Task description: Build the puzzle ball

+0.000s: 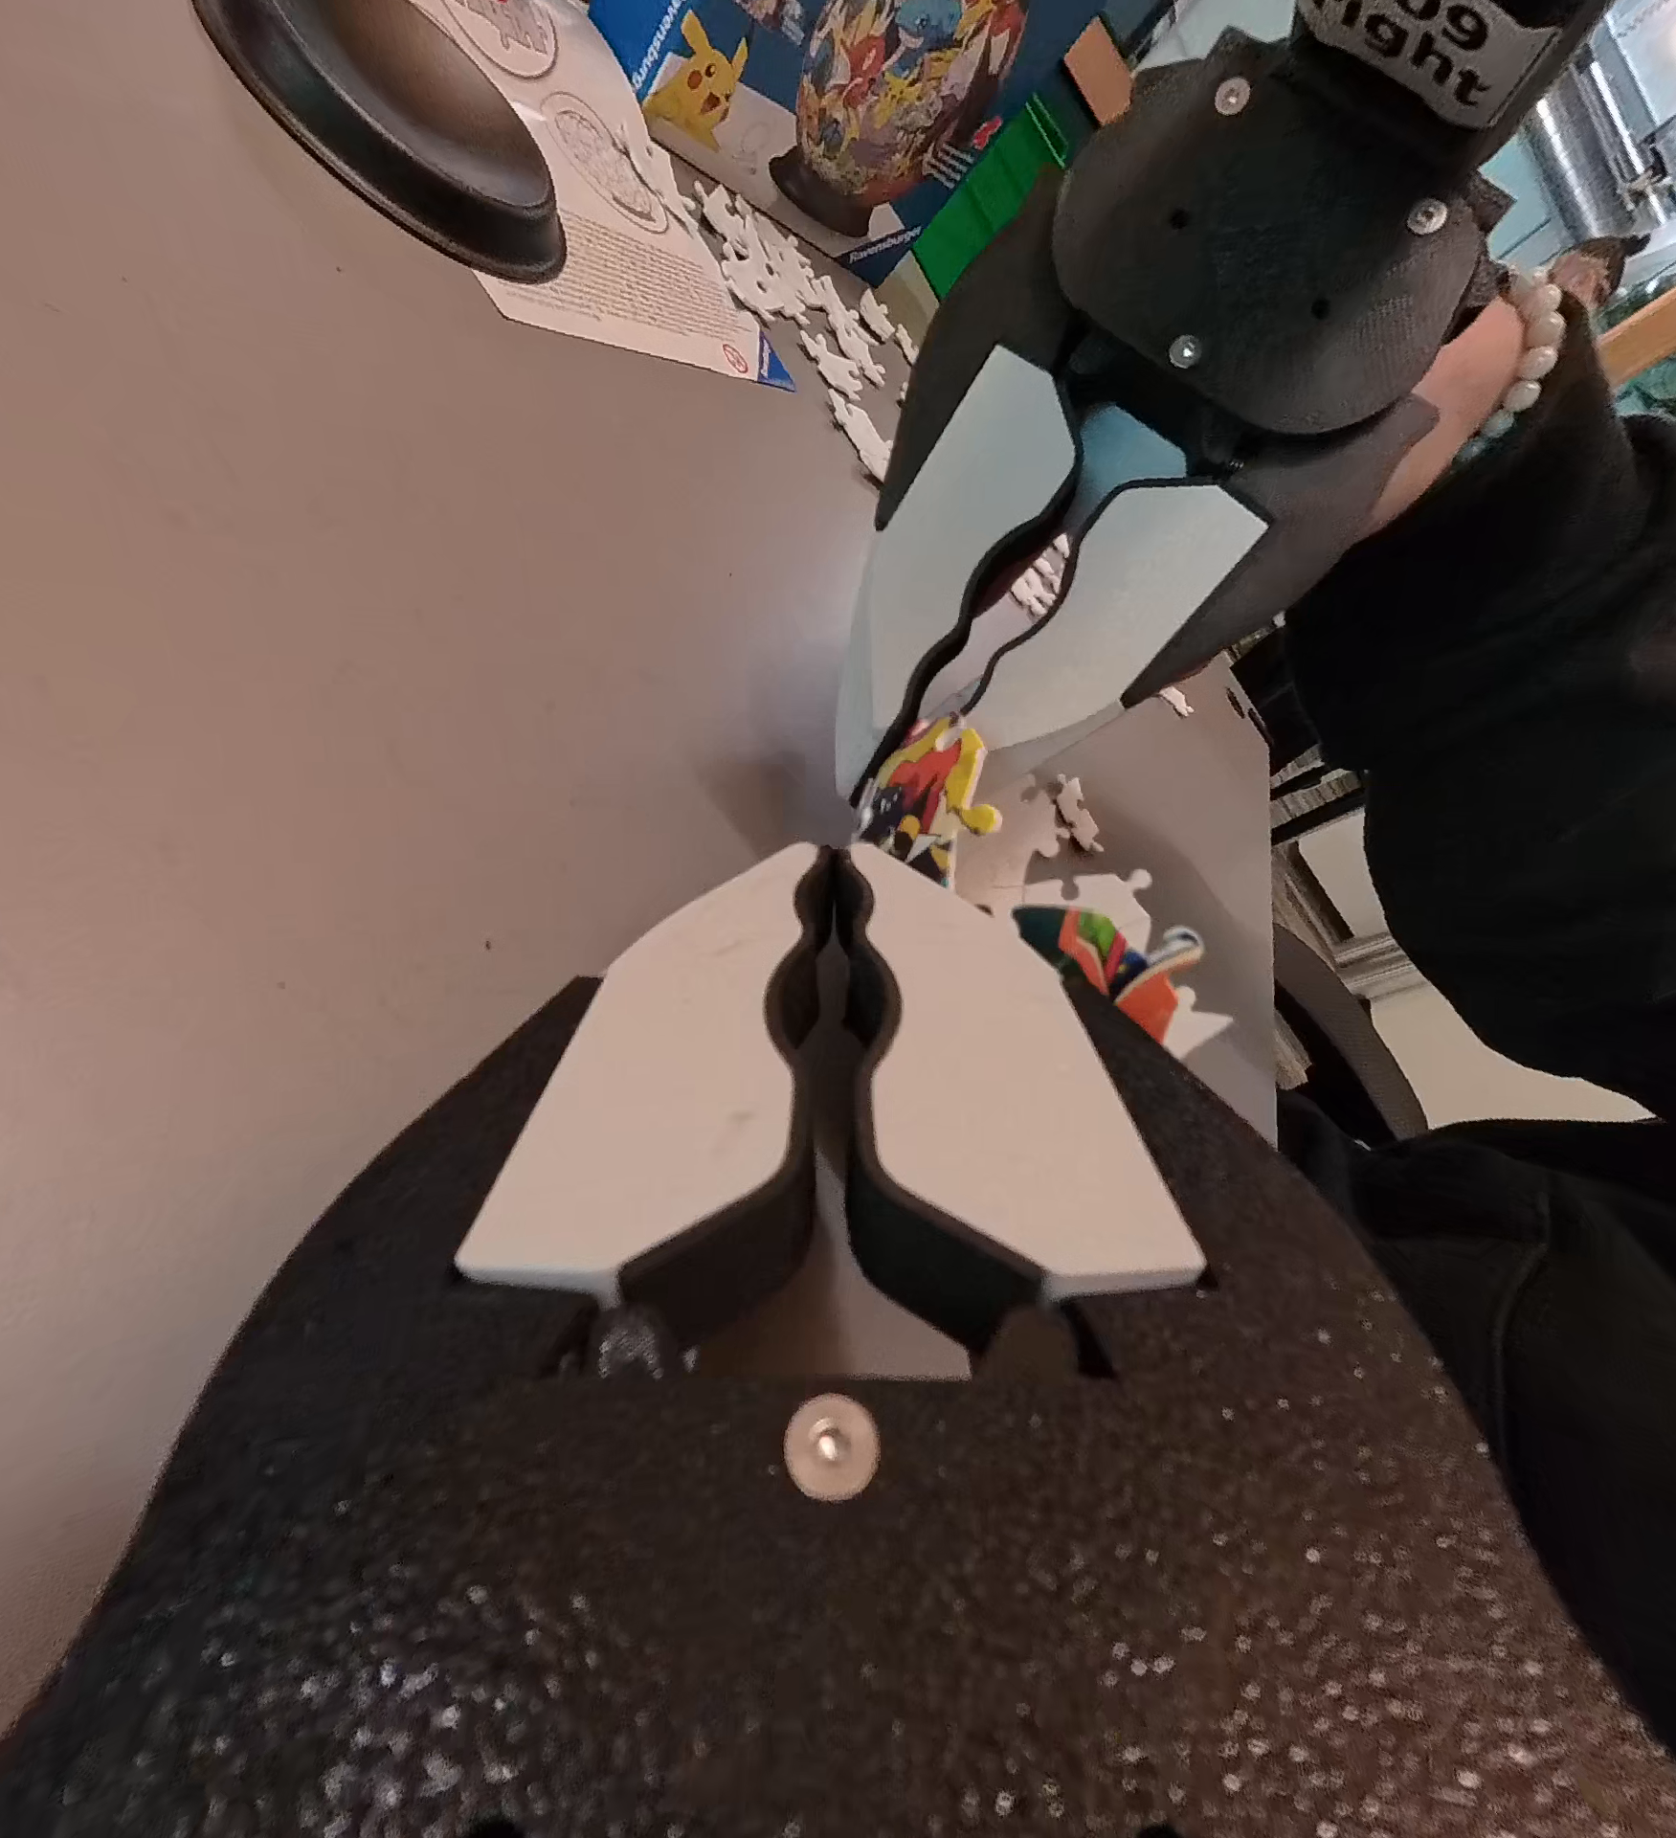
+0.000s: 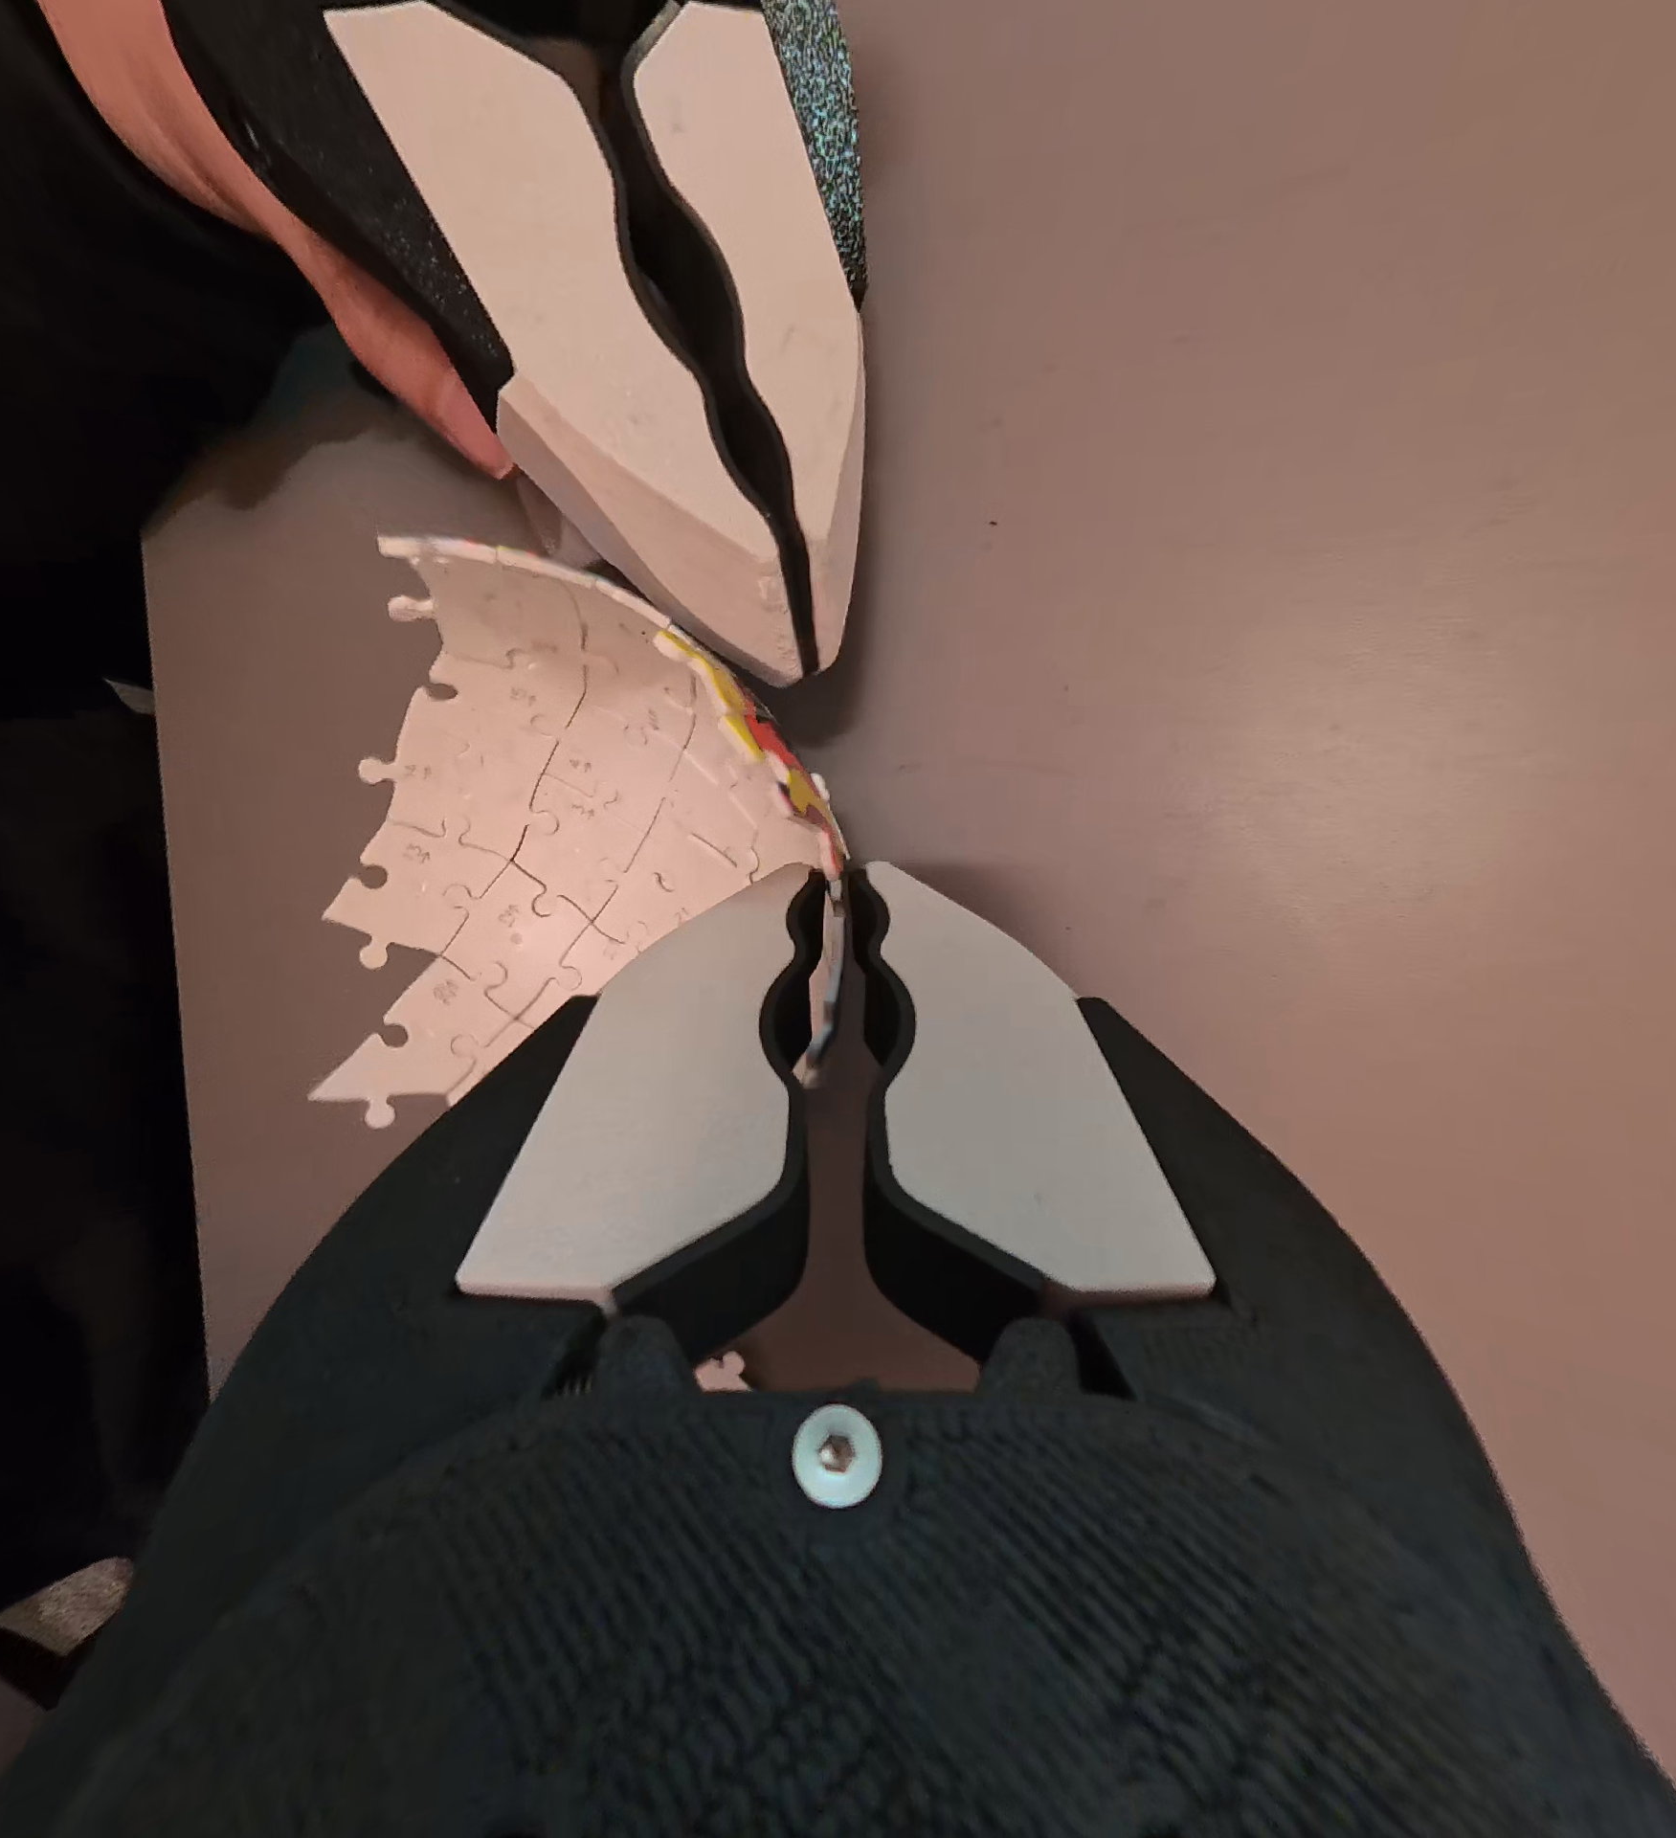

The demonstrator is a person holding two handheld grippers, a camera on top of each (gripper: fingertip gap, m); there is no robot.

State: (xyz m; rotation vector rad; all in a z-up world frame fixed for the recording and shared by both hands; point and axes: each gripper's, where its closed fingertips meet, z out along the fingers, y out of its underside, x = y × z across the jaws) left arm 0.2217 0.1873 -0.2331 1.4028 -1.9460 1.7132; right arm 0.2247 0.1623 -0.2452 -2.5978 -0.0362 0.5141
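Right gripper (image 2: pixel 839 880): one, its two fingers pinched onto the rim of the curved puzzle section; a thin edge of pieces stands in the narrow gap between the pads.
Left gripper (image 1: pixel 832 857): one, its two pale fingers pressed together at the tips with nothing visible between them; in the right wrist view the same gripper (image 2: pixel 807 664) comes in from above, tips just beside the upper edge of the section, and contact cannot be told.
Puzzle section (image 2: pixel 555 796): one joined, bowl-shaped shell of many interlocked pieces, white numbered backs toward the right wrist camera, coloured print showing along the edge nearest both sets of fingertips; it spreads to the left of the right fingers.
Same section from the left wrist (image 1: pixel 928 786): a coloured patch just beyond the left fingertips, under the tips of the right gripper.
Loose pieces (image 1: pixel 814 298): one scattered heap, too many to count, white side up, far ahead of the left fingers.
Puzzle box (image 1: pixel 873 109): one, behind the heap.
Instruction sheet (image 1: pixel 635 288): one, beside the heap.
Black ring stand (image 1: pixel 396 129): one, resting partly on the sheet.
Table (image 2: pixel 1311 597): one plain grey-brown top under everything.
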